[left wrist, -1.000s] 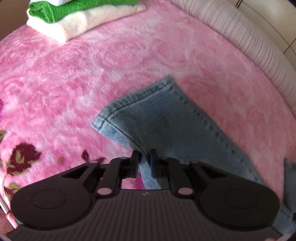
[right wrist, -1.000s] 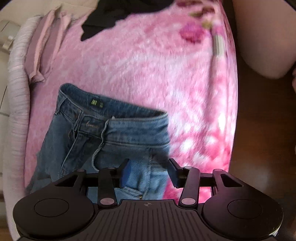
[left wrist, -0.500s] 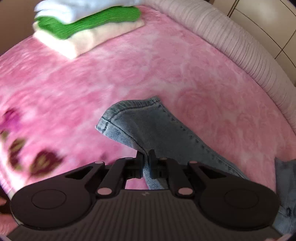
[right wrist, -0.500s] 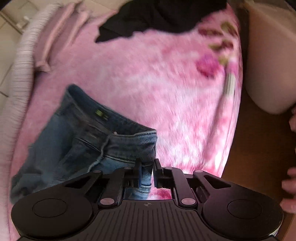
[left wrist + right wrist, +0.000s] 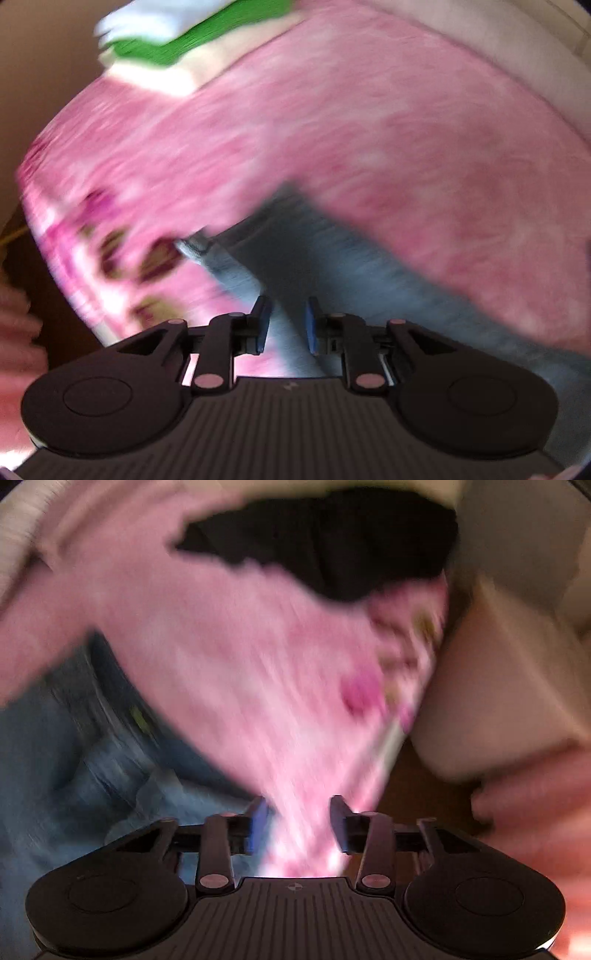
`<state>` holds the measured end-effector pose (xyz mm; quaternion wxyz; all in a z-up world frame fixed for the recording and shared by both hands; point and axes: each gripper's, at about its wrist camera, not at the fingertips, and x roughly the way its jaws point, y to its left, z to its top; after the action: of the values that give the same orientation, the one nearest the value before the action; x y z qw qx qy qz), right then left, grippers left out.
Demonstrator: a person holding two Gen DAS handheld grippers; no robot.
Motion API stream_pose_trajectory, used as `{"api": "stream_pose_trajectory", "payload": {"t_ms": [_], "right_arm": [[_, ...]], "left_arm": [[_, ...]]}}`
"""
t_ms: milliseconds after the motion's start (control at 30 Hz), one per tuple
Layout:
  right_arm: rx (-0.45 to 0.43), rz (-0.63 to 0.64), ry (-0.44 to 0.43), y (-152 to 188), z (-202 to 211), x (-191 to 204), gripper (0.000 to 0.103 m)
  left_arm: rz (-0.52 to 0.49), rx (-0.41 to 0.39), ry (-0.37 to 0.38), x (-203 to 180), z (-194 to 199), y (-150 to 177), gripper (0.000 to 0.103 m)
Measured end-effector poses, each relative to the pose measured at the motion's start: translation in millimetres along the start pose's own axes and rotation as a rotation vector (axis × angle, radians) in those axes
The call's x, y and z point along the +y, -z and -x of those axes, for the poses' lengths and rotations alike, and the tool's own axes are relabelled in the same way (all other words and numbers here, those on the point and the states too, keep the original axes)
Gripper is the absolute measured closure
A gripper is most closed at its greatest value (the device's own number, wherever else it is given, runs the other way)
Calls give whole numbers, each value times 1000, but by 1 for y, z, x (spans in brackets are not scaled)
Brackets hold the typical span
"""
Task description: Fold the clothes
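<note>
The blue jeans lie on the pink fleece blanket point(image 5: 369, 129). In the left wrist view a jeans leg point(image 5: 332, 266) runs from the middle down to the right, blurred. My left gripper point(image 5: 288, 325) hangs above it; its jaws are opening, with a gap between the blue pads and denim showing beneath, not pinched. In the right wrist view the jeans waist point(image 5: 55, 757) lies at the left. My right gripper point(image 5: 299, 819) is just right of it, its jaws opening wide, with only the blanket point(image 5: 240, 646) seen between them.
A stack of folded white, green and cream clothes point(image 5: 184, 44) sits at the blanket's far left corner. A black garment point(image 5: 332, 542) lies at the far end. A pale padded rim point(image 5: 517, 55) borders the bed. Blurred fingers point(image 5: 535, 805) and dark floor point(image 5: 424, 782) show beside it.
Half a second ago both grippers were shut on denim. Both have now let go, their jaws have parted, and both have lifted and swung, blurring the views.
</note>
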<state>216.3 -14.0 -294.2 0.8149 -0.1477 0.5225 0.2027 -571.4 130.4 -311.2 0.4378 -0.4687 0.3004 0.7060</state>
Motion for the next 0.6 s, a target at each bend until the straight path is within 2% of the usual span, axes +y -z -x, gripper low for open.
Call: {"api": "stream_pose_trajectory", "payload": {"t_ms": [67, 167, 267, 367, 467, 533, 600], "right_arm": [[-35, 21, -76, -17, -1, 21, 53], [-19, 53, -179, -36, -19, 57, 53], [-1, 43, -245, -55, -44, 80, 53], [8, 27, -280, -73, -66, 94, 53], [0, 24, -297, -90, -84, 104, 53], [4, 21, -307, -99, -97, 104, 53], [7, 14, -319, -107, -110, 103, 53]], "left_arm": [[-16, 0, 115, -44, -6, -14, 86], [-42, 21, 293, -117, -23, -36, 81], [-129, 59, 439, -198, -50, -61, 81], [-383, 41, 544, -301, -75, -92, 82], [-683, 13, 604, -405, -87, -109, 85], [-828, 22, 670, -464, -89, -113, 90], [-923, 51, 732, -516, -95, -114, 89]]}}
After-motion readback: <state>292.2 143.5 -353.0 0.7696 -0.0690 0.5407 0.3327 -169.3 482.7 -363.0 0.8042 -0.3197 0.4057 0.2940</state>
